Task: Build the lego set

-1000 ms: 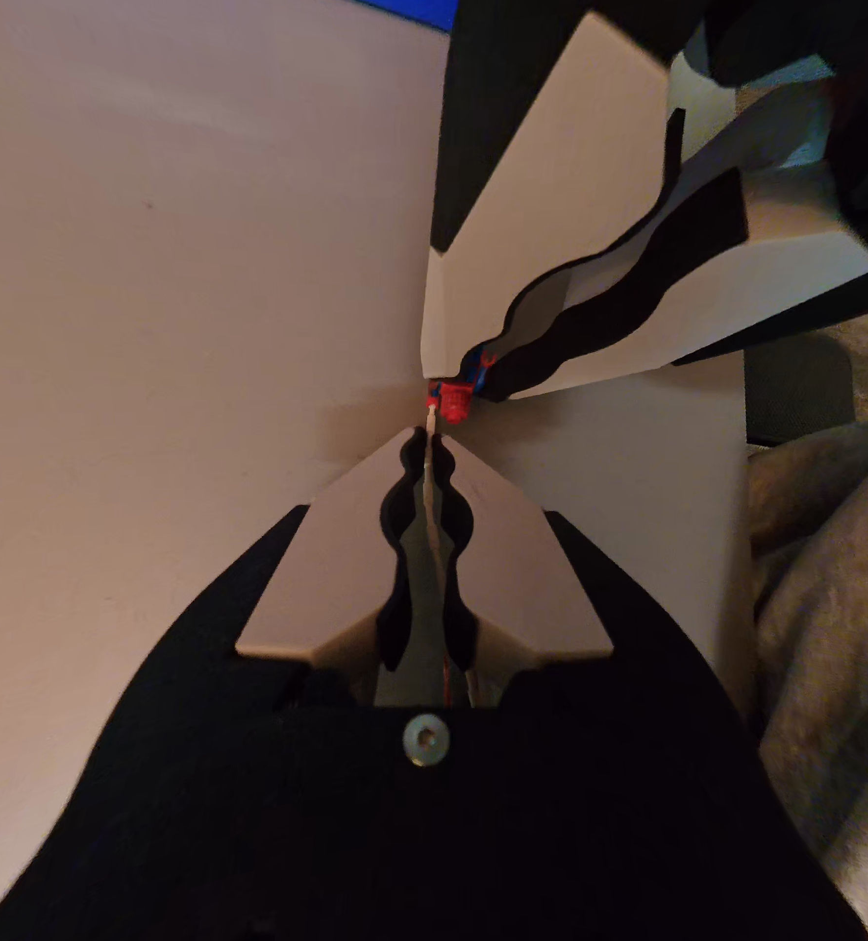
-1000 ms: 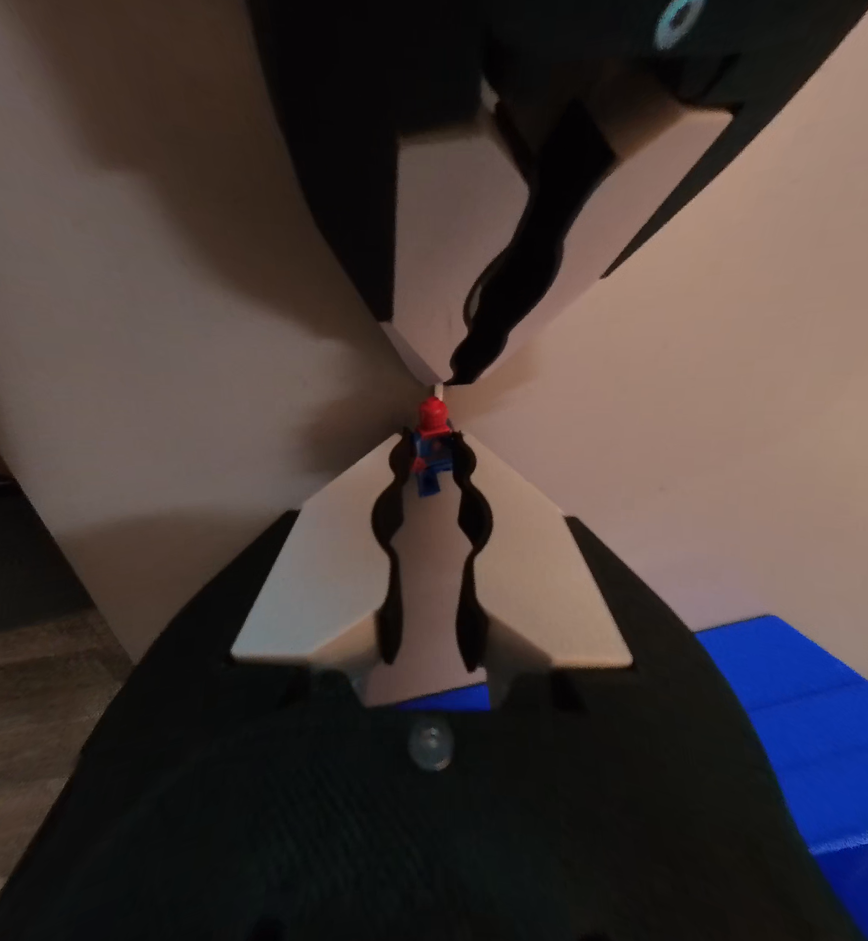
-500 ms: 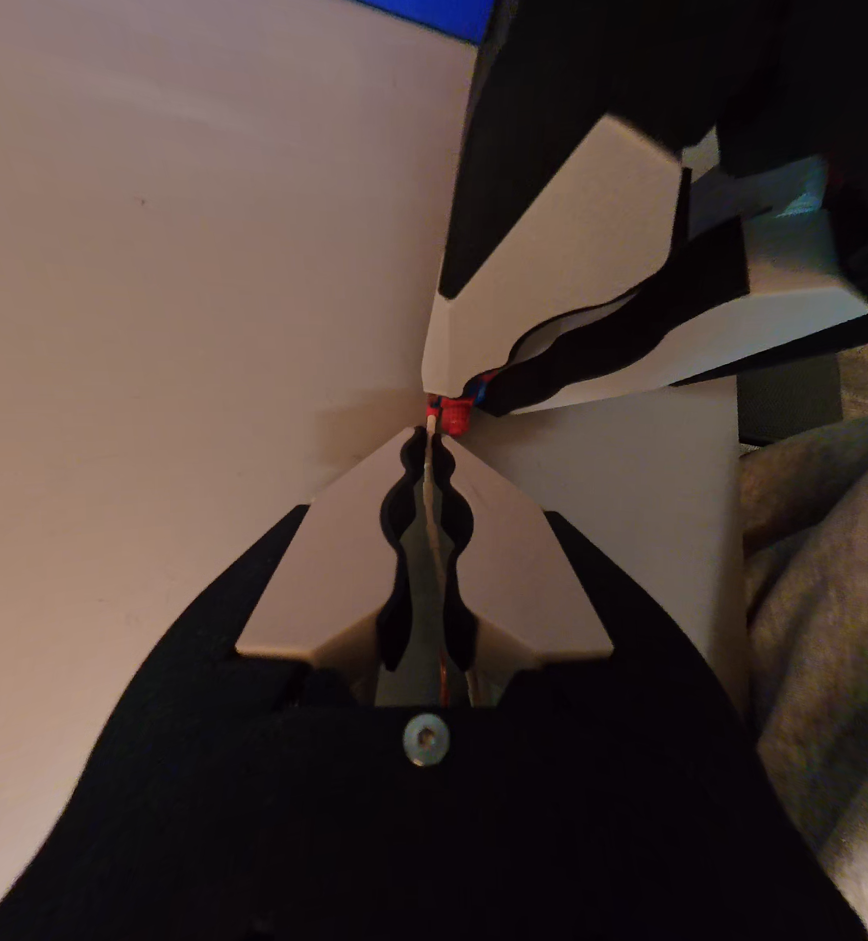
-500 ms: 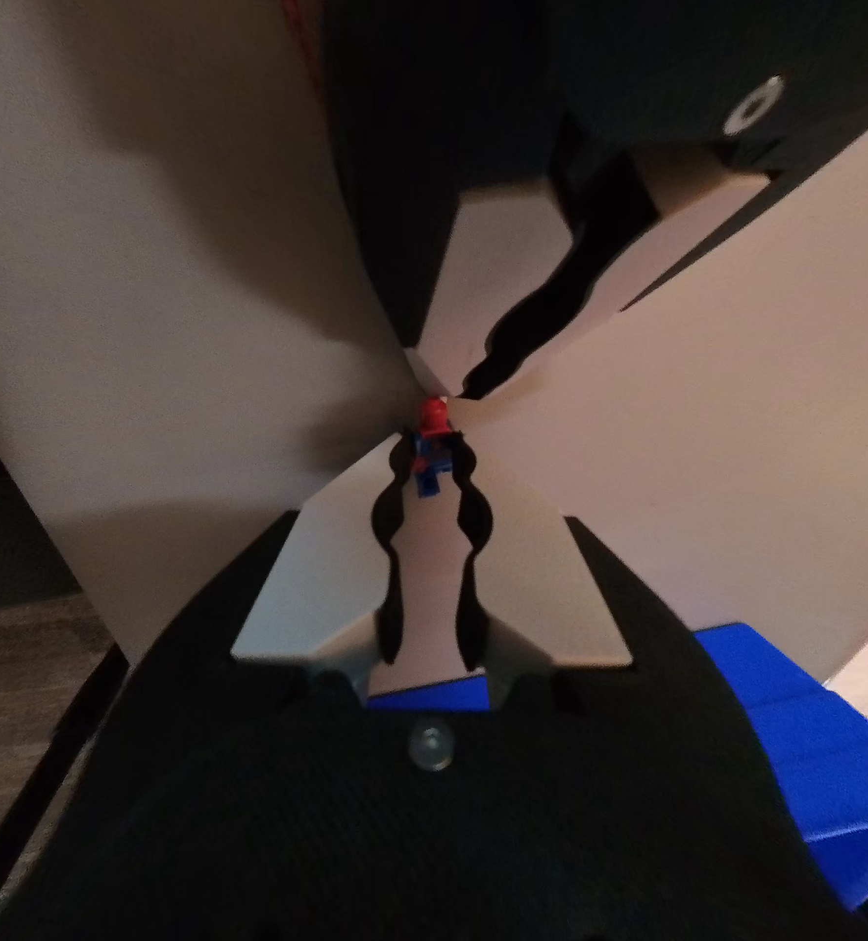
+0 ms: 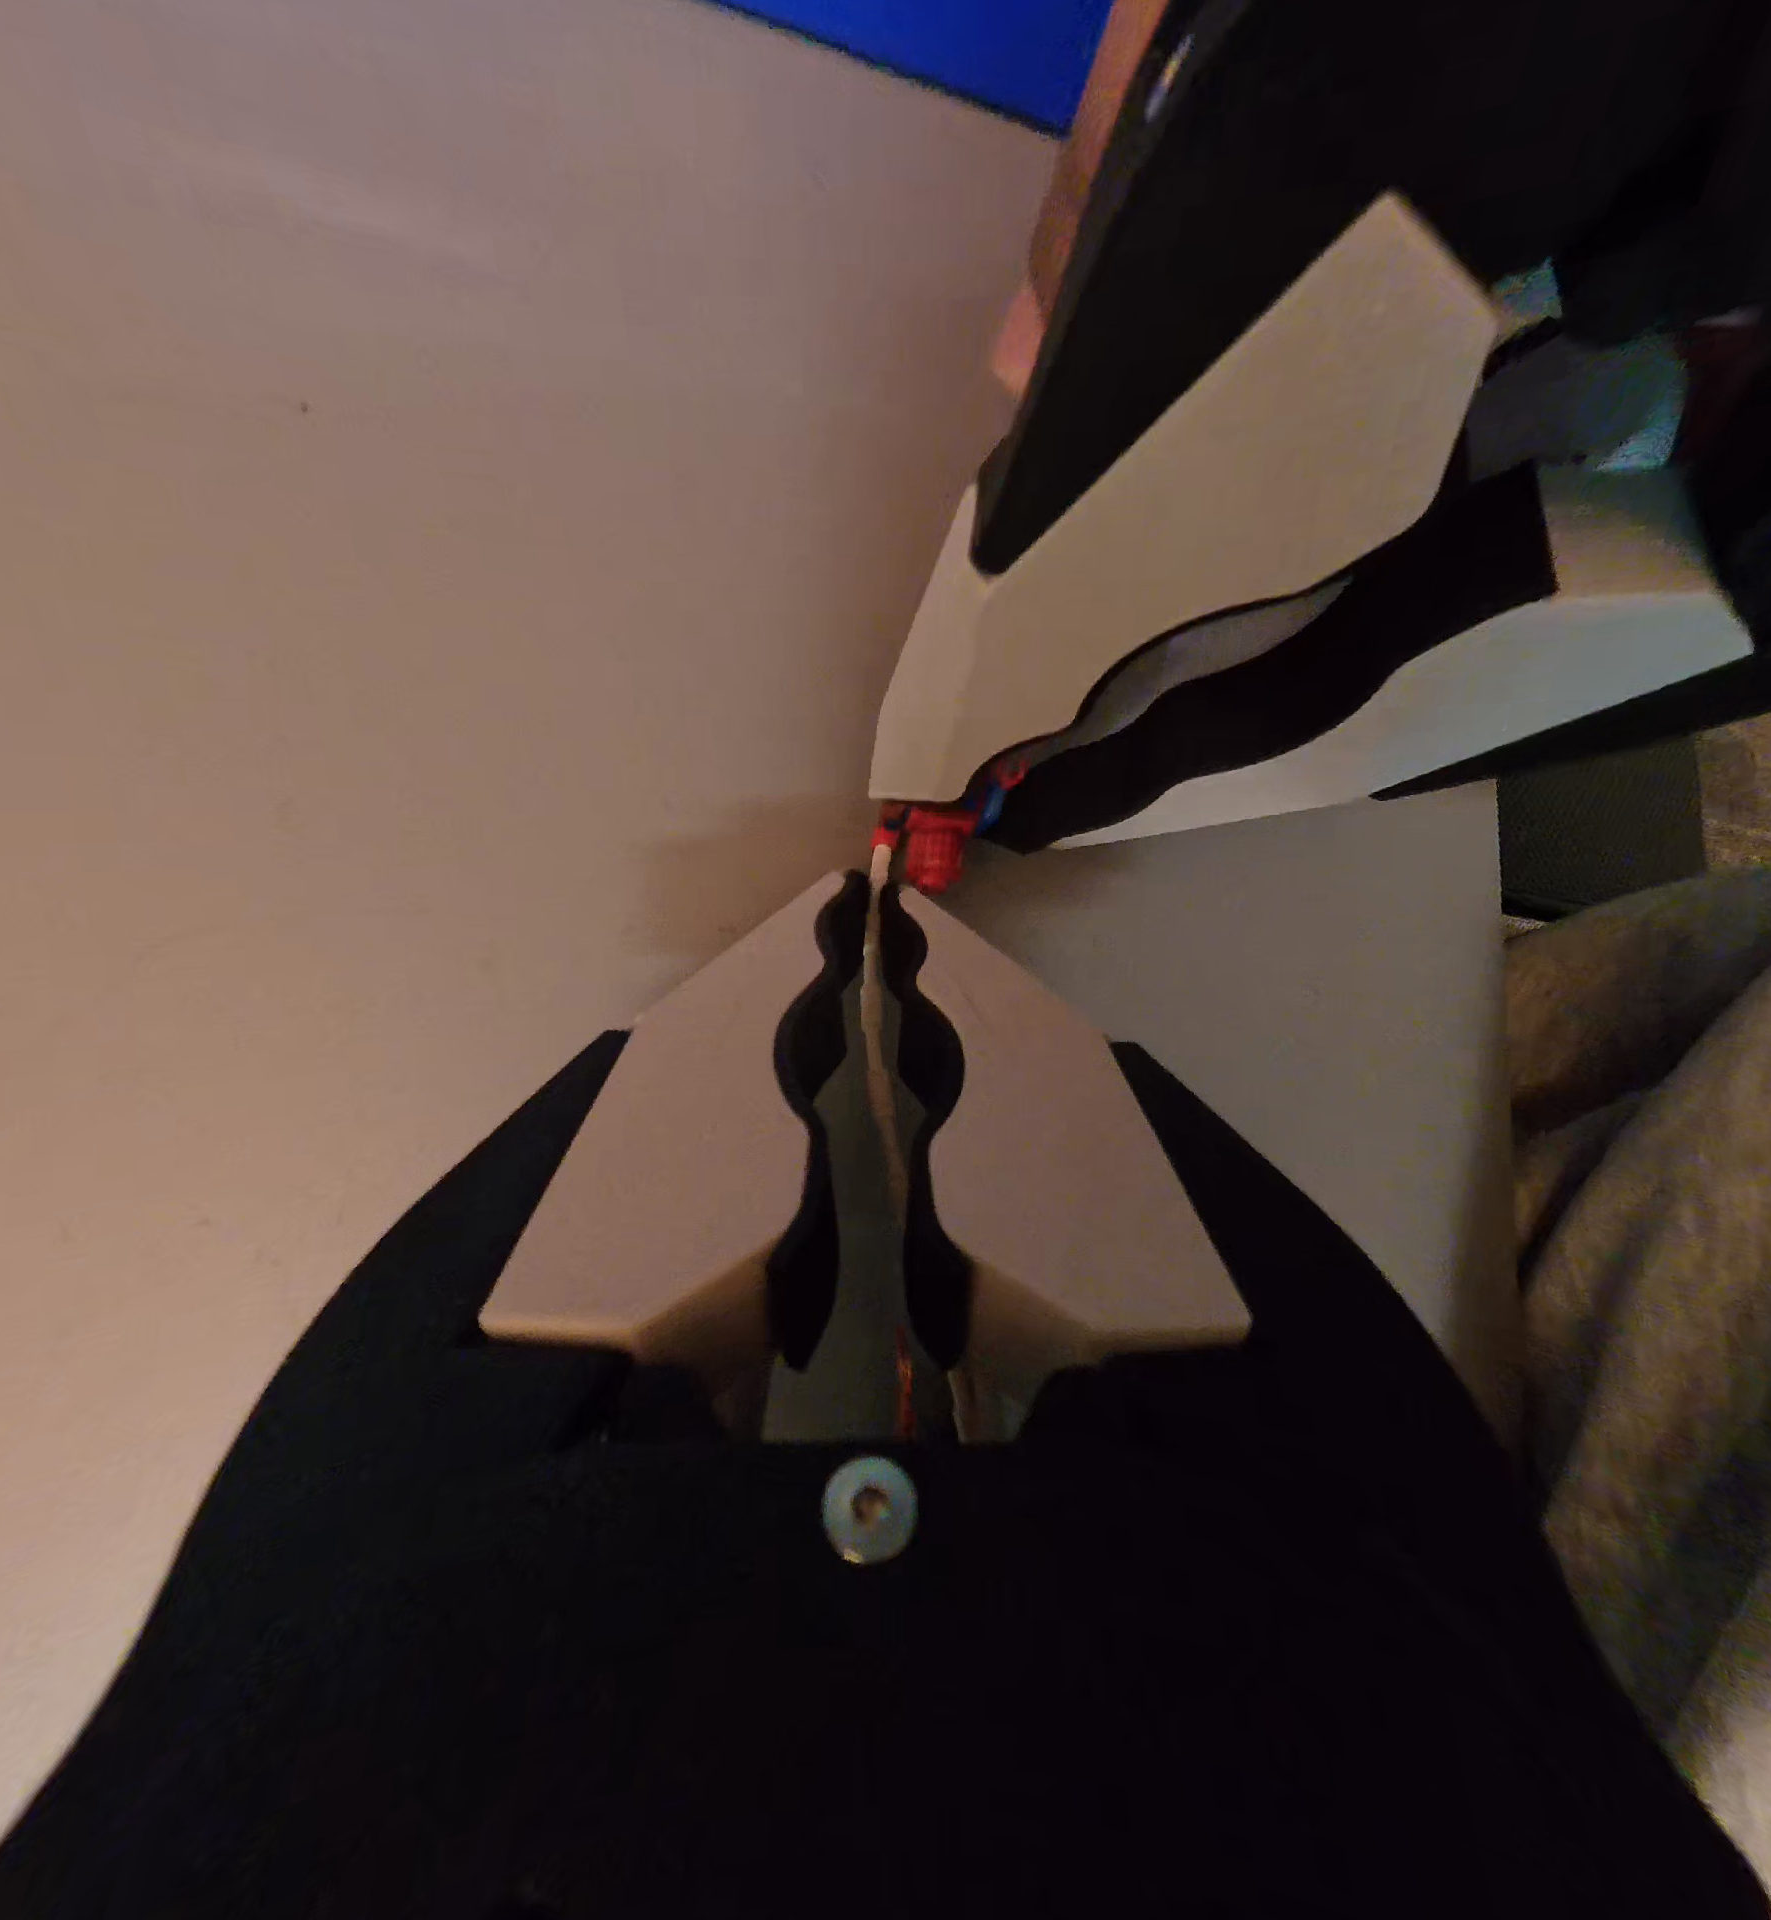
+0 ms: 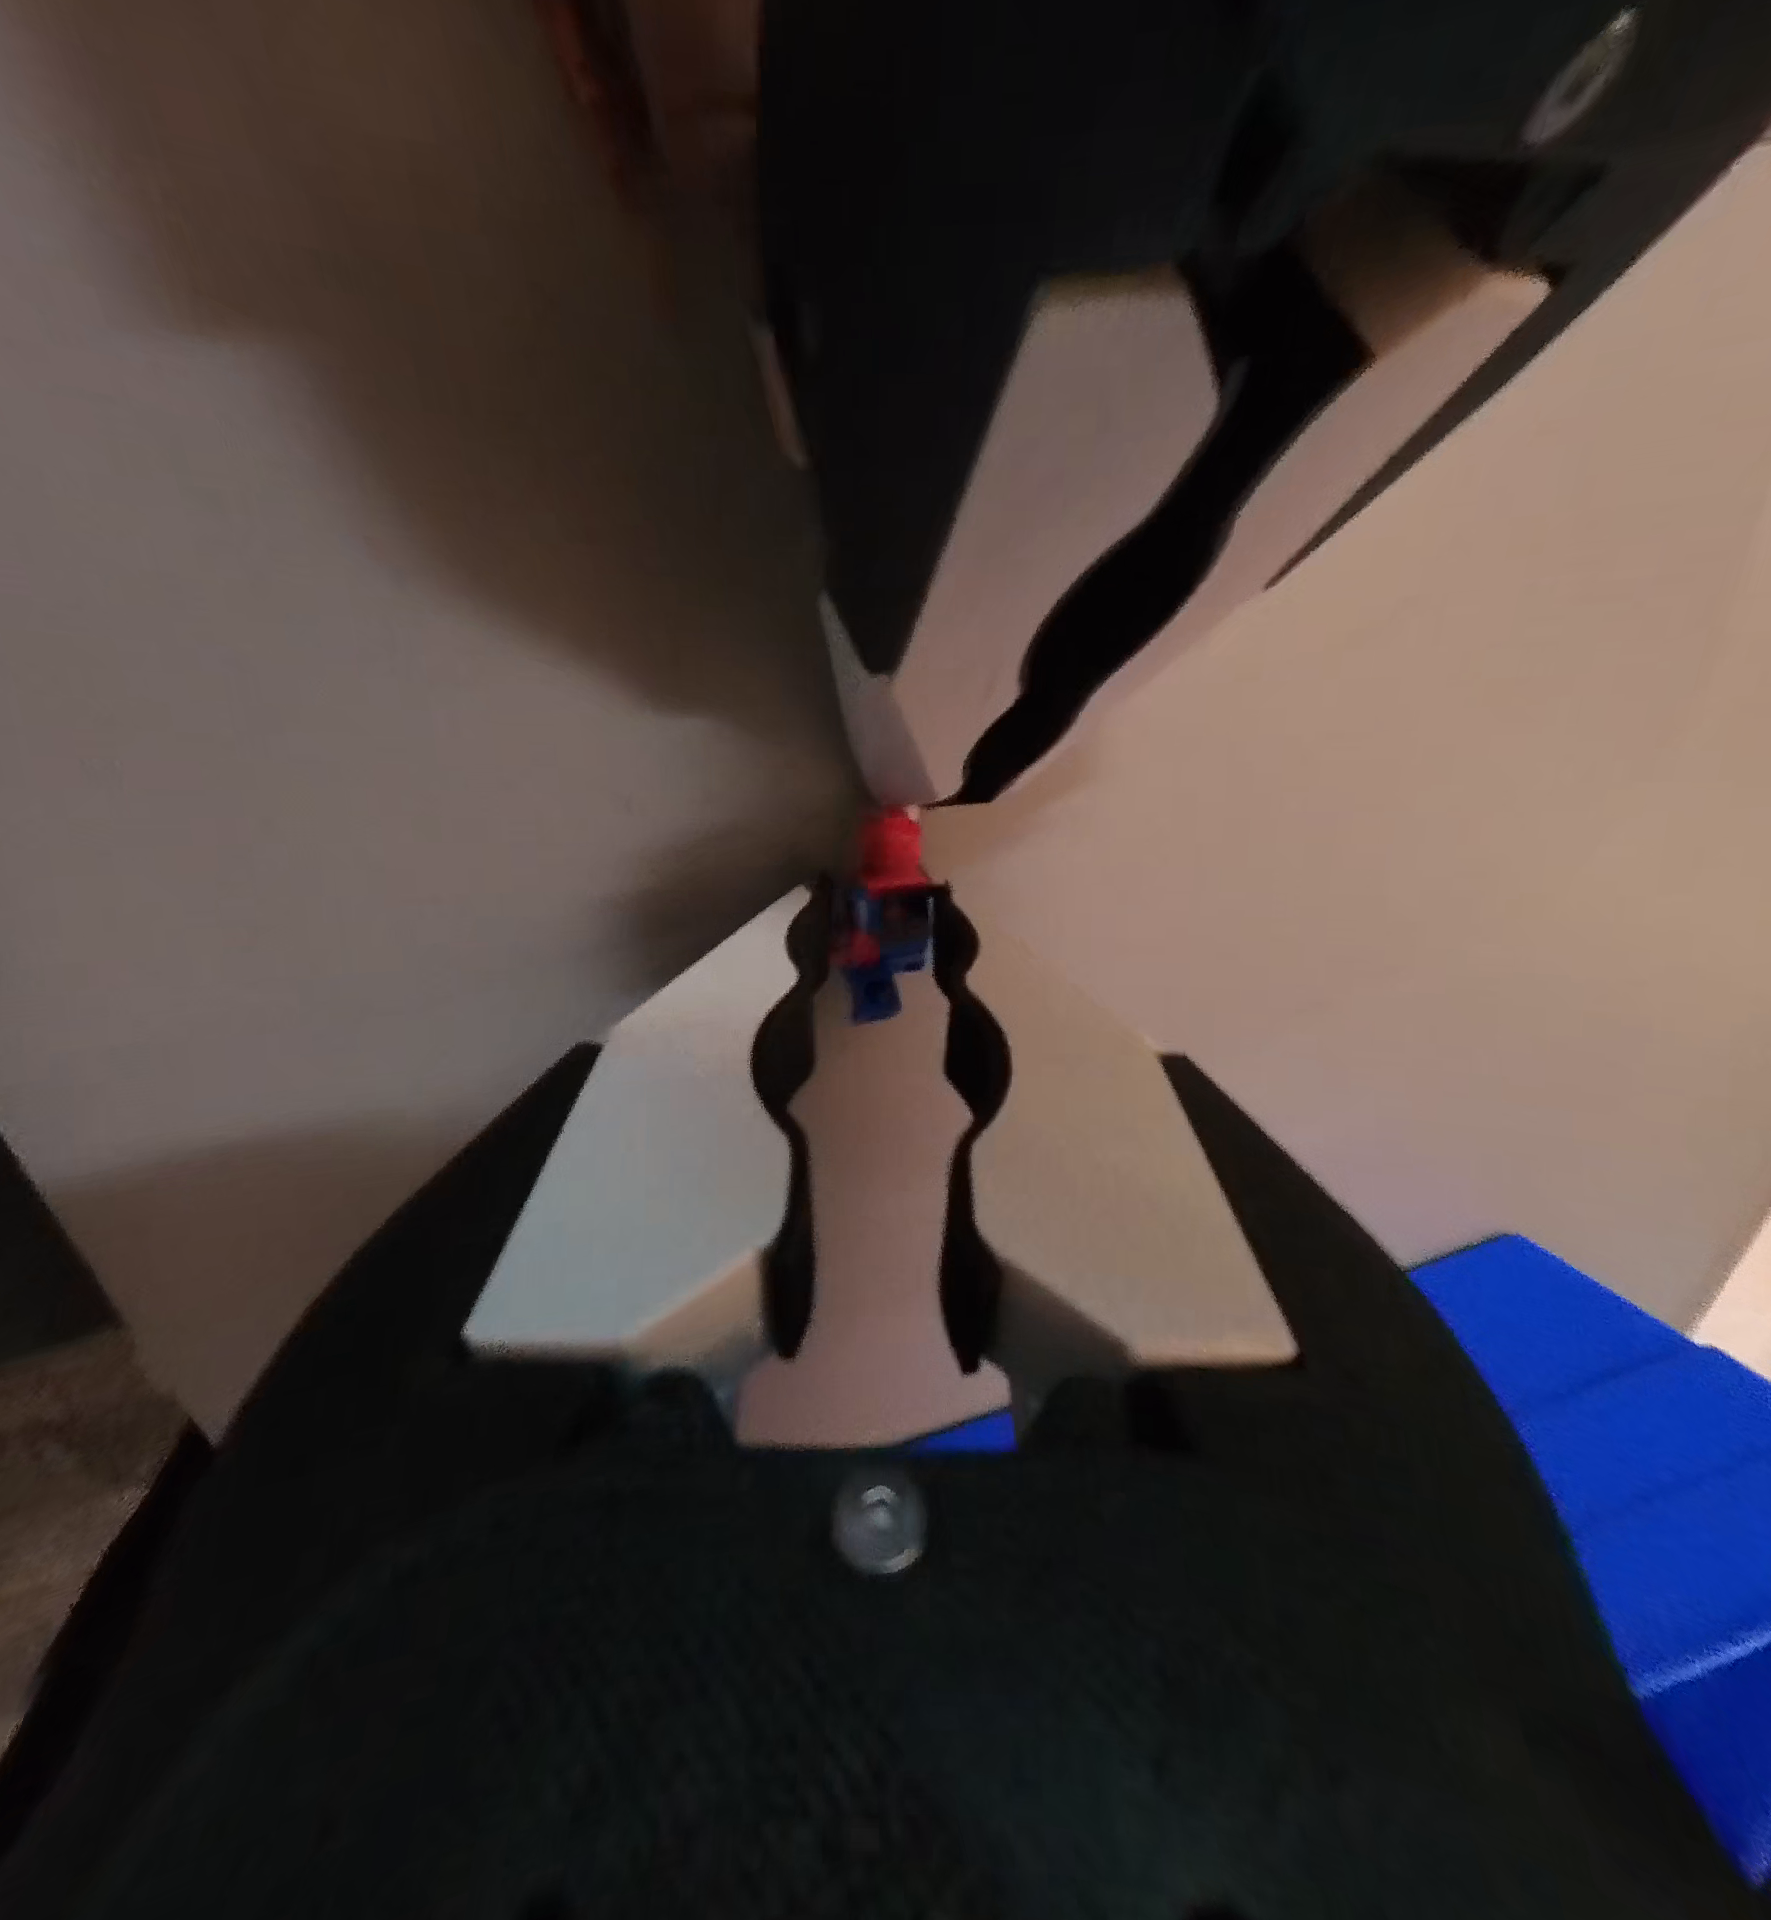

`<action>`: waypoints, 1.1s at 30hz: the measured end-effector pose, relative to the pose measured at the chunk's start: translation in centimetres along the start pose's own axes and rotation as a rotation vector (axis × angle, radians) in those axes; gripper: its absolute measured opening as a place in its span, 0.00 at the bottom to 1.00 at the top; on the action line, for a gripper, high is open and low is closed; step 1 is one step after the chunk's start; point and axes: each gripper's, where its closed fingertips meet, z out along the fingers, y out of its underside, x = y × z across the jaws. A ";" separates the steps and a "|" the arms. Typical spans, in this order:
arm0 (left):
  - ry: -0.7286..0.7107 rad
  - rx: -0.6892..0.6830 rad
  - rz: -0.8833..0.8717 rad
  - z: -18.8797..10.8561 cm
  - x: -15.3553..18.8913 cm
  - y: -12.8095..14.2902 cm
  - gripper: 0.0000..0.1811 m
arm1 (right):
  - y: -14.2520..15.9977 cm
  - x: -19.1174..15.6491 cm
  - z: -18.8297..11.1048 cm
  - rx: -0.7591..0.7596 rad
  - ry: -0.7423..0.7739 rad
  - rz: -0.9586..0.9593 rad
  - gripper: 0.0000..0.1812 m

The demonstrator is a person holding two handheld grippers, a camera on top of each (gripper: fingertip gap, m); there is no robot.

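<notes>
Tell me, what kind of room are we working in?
Probably a home room, though little shows: a plain pale table, a grey blanket beside it, wood-look flooring below. Both grippers meet over the table around a small minifigure.

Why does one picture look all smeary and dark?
In the right wrist view the top and edges are smeared by motion blur, with a big soft shadow on the pale table; the little red and blue figure stays fairly sharp. The left wrist view is dim too but crisper, apart from the blurry blue edge up top.

left gripper (image 5: 873, 885): fingers nearly closed | right gripper (image 6: 886, 914): fingers pinched, tips meeting left's
</notes>
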 end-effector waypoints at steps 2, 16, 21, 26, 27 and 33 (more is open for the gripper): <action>0.008 0.017 -0.011 -0.2 0.0 -0.3 0.00 | 0.4 0.0 0.2 -0.009 0.038 0.005 0.13; 0.016 0.064 -0.078 -1.1 -0.7 -1.0 0.00 | 1.1 1.8 -2.8 0.158 0.201 0.265 0.19; 0.016 0.088 -0.095 -2.3 -0.8 -1.5 0.00 | 0.7 1.9 -4.3 0.224 0.269 0.348 0.19; -0.007 0.140 -0.108 -4.8 -1.0 -2.4 0.03 | -0.1 1.3 -5.9 0.296 0.312 0.403 0.21; -0.011 0.150 -0.113 -5.4 -1.0 -2.5 0.04 | -0.2 1.1 -6.2 0.304 0.323 0.406 0.21; -0.083 0.369 -0.125 -11.2 -0.8 -3.8 0.04 | -1.7 -0.5 -8.4 0.355 0.404 0.379 0.19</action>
